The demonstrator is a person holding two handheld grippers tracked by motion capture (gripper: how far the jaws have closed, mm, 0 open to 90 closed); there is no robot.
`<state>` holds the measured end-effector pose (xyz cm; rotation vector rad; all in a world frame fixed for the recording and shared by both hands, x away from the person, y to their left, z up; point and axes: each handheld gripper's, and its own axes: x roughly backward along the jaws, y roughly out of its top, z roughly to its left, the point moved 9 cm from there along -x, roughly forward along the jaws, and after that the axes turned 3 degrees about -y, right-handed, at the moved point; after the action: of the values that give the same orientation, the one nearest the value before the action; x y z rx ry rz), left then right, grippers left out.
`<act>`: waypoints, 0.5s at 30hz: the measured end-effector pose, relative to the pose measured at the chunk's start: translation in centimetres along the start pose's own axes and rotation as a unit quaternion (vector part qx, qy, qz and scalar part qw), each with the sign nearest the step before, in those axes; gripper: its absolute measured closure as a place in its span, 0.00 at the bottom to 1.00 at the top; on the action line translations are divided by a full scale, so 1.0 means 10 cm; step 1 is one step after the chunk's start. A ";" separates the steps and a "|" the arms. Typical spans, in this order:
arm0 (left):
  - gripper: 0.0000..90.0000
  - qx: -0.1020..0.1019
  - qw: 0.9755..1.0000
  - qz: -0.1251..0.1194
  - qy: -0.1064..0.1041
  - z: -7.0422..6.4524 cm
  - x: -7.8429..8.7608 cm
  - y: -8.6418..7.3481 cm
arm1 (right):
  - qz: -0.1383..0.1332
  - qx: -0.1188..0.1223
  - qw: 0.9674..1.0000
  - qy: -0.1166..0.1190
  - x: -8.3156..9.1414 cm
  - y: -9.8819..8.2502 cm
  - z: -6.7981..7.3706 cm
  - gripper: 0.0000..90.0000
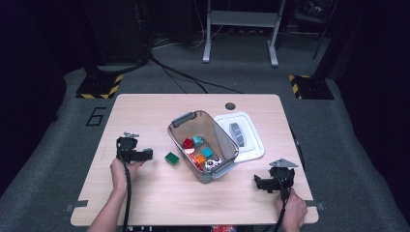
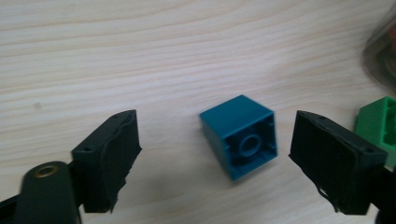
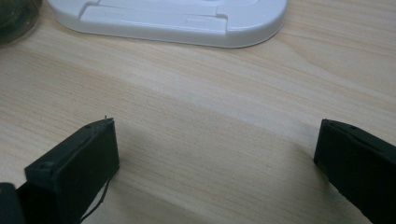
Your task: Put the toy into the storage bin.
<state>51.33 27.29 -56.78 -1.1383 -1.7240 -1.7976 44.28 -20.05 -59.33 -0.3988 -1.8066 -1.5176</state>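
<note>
Left gripper (image 2: 215,154) jaws stood apart, straddling teal block (image 2: 239,136), untouched. Advised: centre block, close squarely on flat sides.

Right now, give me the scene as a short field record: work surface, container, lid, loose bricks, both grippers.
surface: light wooden table
container: clear plastic bin with grey handles, open, holding several coloured bricks
lid: white plastic lid, lying flat on the table beside the bin
loose bricks: teal plastic brick on its side, hollow underside showing; green plastic brick beside it
left gripper: jaws apart, straddling the teal brick, pads not touching it
right gripper: jaws wide, nothing between them, over bare table
</note>
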 end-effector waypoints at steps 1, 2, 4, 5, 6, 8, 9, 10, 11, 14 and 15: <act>0.24 -0.002 1.000 0.004 -0.003 -0.03 -0.02 0.00 | 0.000 0.000 1.000 0.000 0.00 0.00 0.00 0.00; 0.32 -0.005 1.000 0.006 -0.002 -0.04 -0.04 -0.01 | 0.000 0.000 1.000 0.000 0.00 0.00 0.00 0.00; 0.41 -0.008 1.000 0.009 -0.003 -0.07 -0.05 -0.02 | 0.000 0.000 1.000 0.000 0.00 0.00 0.00 0.00; 0.48 -0.014 1.000 0.010 -0.004 -0.07 -0.05 -0.02 | 0.000 0.000 1.000 0.000 0.00 0.00 0.00 0.00; 0.53 -0.014 1.000 0.010 -0.004 -0.07 -0.05 -0.02 | 0.000 0.000 1.000 0.000 0.00 0.00 0.00 0.00; 0.64 -0.013 1.000 0.010 -0.008 -0.06 -0.04 -0.03 | 0.000 0.000 1.000 0.000 0.00 0.00 0.00 0.00; 0.65 -0.013 1.000 0.010 -0.005 -0.05 -0.03 -0.04 | 0.000 0.000 1.000 0.000 0.00 0.00 0.00 0.00; 0.65 -0.016 1.000 0.012 -0.008 -0.05 -0.03 -0.04 | 0.000 0.000 1.000 0.000 0.00 0.00 0.00 0.00; 0.65 -0.016 1.000 0.011 -0.009 -0.04 -0.02 -0.04 | 0.000 0.000 1.000 0.000 0.00 0.00 0.00 0.00; 0.65 -0.022 1.000 0.013 -0.013 -0.04 -0.01 -0.05 | 0.000 0.000 1.000 0.000 0.00 0.00 0.00 0.00; 0.66 -0.022 1.000 0.009 -0.015 -0.04 -0.01 -0.04 | 0.000 0.000 1.000 0.000 0.00 0.00 0.00 0.00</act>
<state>50.94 26.91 -57.11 -1.2014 -1.6928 -1.8241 44.28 -20.05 -59.33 -0.3985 -1.8069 -1.5175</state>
